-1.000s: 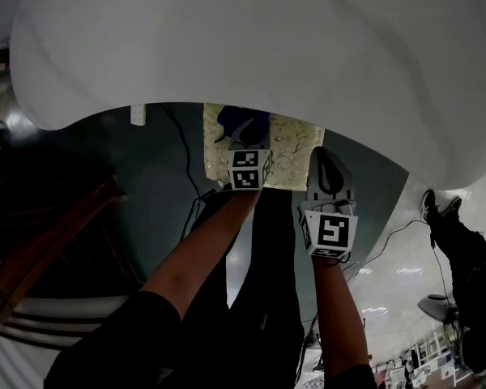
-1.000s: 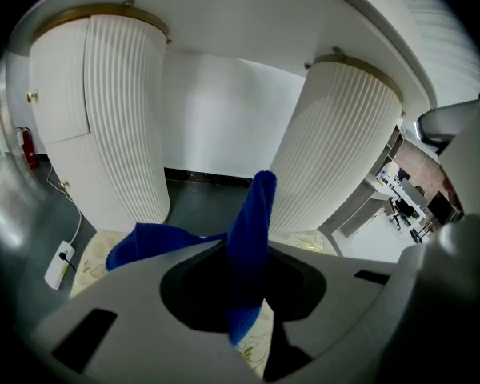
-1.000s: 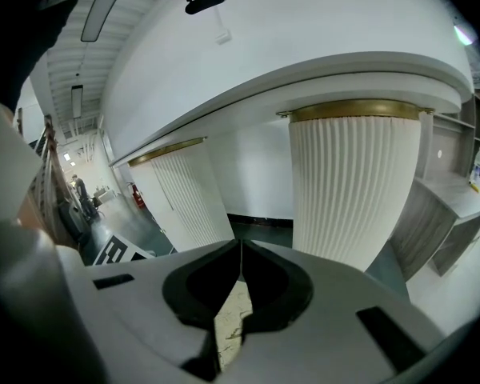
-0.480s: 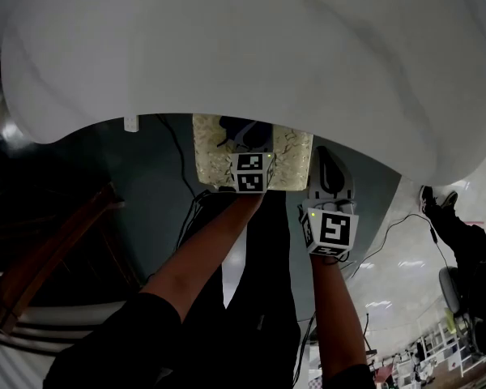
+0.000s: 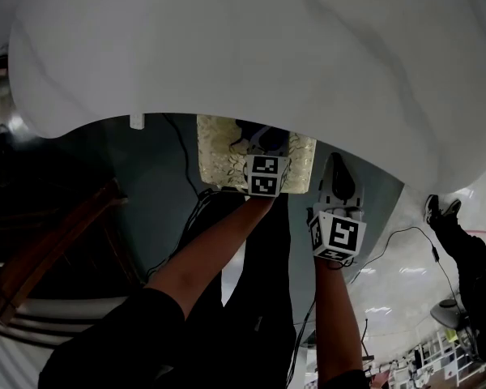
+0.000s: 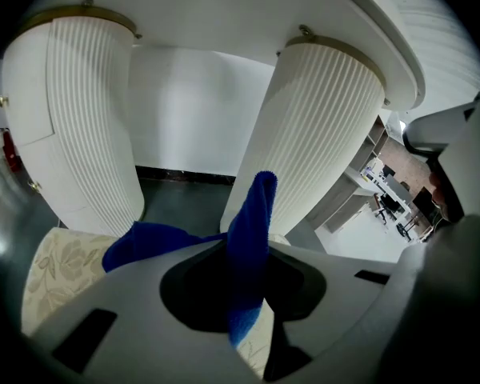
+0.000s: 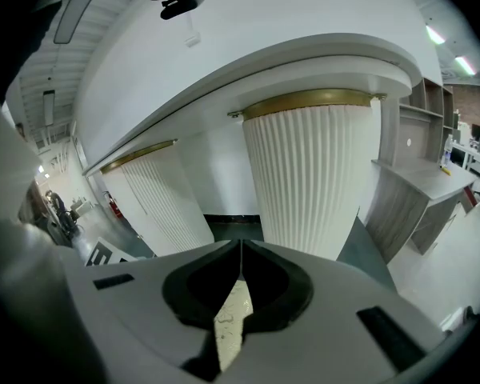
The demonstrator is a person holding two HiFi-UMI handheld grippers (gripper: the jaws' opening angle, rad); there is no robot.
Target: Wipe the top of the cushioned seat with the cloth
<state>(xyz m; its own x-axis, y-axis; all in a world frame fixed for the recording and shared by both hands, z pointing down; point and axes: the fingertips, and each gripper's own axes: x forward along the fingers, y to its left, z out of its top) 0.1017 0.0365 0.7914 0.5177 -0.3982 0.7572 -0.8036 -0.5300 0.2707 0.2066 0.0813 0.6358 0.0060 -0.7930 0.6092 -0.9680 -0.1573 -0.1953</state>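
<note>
Here we are working under a wide white table that fills the top of the head view. Two ribbed white pillars are standing behind the work, and the dark floor is spreading below them. The cushioned seat, cream with a leafy pattern, is sitting partly tucked under the table's edge, straight ahead of both arms.

We are holding the left gripper over the seat's near right part, with its jaws pinched narrow on the blue cloth. One fold is standing up between the jaws, and another is trailing off to the left onto the patterned top. The right gripper is hanging just beside the seat's right edge. Its jaws are pressed together with nothing between them, and only a sliver of pale patterned surface is showing through the slit below.

We are judging that the wiping is under way, with the cloth down on the seat near its right side. How much of the top is already done we cannot tell. The next move is asking us to drag the cloth flat across the bare left part of the cushion. That means pressing lightly enough that the loose fold is spreading rather than bunching, and minding the table edge overhead. The right gripper looks idle, and we are expecting it to stay clear.
</note>
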